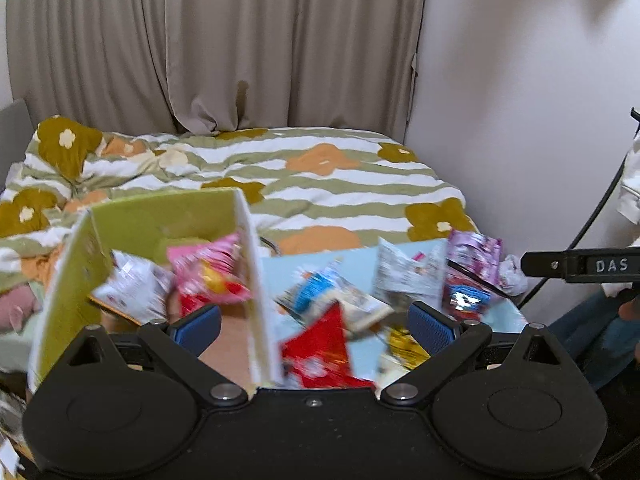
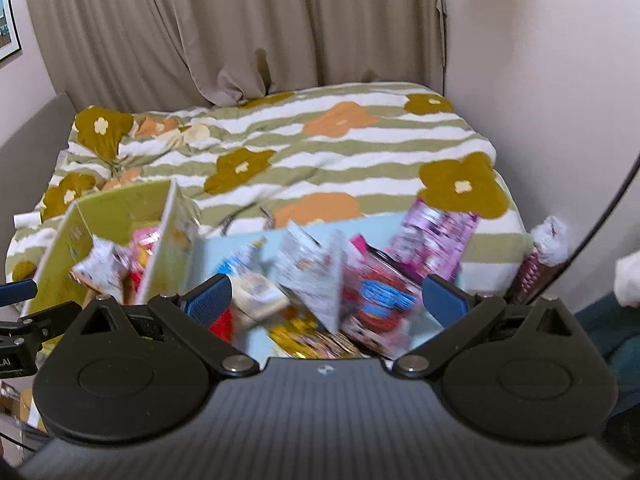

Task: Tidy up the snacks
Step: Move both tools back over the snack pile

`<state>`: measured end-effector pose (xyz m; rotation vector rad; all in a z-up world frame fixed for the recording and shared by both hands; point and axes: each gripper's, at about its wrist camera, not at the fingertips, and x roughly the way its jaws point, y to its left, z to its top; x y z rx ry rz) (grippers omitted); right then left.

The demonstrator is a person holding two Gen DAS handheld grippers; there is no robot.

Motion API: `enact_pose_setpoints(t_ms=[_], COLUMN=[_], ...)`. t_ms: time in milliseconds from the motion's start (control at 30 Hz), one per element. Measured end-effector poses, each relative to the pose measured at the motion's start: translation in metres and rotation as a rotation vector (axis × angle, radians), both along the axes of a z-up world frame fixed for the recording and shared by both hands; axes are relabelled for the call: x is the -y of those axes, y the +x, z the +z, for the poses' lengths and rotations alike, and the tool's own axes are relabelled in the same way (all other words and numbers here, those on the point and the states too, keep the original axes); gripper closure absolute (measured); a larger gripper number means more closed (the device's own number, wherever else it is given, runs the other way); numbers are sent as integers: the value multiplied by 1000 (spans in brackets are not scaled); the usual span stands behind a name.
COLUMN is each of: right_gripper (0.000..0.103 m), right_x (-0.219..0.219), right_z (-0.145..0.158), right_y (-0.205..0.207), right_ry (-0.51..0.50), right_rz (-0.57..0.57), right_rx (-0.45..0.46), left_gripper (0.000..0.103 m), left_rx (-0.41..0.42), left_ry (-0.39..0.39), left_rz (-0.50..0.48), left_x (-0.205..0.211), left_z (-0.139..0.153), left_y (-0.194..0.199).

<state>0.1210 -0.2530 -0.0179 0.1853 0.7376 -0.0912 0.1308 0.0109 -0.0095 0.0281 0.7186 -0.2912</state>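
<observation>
A green cardboard box (image 1: 160,216) stands at the left and holds a pink packet (image 1: 208,268) and a white packet (image 1: 132,288). To its right, a light blue surface (image 1: 360,264) carries several loose snack packets: a red one (image 1: 320,344), a blue-and-white one (image 1: 320,292), a white one (image 1: 404,272), a purple one (image 1: 474,252) and a gold one (image 1: 404,346). My left gripper (image 1: 316,326) is open above the box's right wall, holding nothing. My right gripper (image 2: 326,300) is open over the white packet (image 2: 316,276) and a red-and-blue packet (image 2: 380,300), also holding nothing. Both views are blurred.
A bed with a flowered striped quilt (image 1: 320,184) lies behind the box, with beige curtains (image 1: 240,60) beyond and a wall on the right. A crumpled white wrapper (image 2: 552,240) sits at the surface's right end. A black cable (image 1: 600,208) and a person's sleeve (image 1: 632,184) are at far right.
</observation>
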Motion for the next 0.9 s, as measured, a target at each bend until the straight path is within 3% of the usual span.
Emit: enact_pose_setpoints(t_ms=[200, 433, 900], right_gripper=[0, 0, 0], right_x=[39, 64, 87], right_z=[-30, -69, -136], right_y=[-21, -34, -22], right_ry=[0, 67, 163], right_rz=[37, 64, 13], right_rx=[-61, -97, -177], left_gripper=[2, 2, 12], left_rx=[-16, -58, -137], left_ry=[-21, -3, 69], left_rz=[44, 18, 20], left_x=[45, 90, 141], left_z=[-22, -60, -141], left_y=[-31, -53, -59])
